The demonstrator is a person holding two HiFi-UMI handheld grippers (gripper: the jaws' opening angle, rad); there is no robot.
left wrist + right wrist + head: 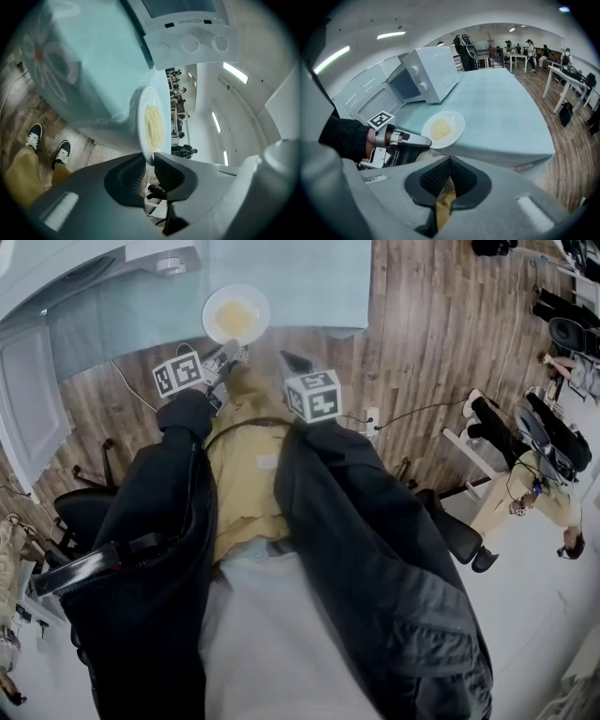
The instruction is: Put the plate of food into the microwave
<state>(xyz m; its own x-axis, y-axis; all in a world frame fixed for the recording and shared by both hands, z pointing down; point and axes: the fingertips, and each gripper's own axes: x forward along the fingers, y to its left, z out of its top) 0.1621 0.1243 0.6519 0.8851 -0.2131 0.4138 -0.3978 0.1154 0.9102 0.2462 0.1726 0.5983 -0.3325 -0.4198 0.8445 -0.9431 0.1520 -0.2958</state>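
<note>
A white plate [235,315] of pale yellow noodles lies at the near edge of the light blue table [300,282], its rim overhanging the edge. My left gripper [228,352] reaches up to that rim. In the left gripper view the plate [143,117] stands edge-on, with its lower rim between the pads of the left gripper [149,161], which touch it on both sides. The right gripper view shows the plate [443,129] flat, the left gripper [426,140] at its near-left rim, and the white microwave [429,75] behind it with its door closed. My right gripper [450,161] is shut and empty, below the table edge.
White cabinets [370,91] stand left of the microwave. A black office chair [89,512] is at my left, and another chair [455,531] at my right. A seated person [534,493] and desks fill the right side. Cables run over the wooden floor [422,334].
</note>
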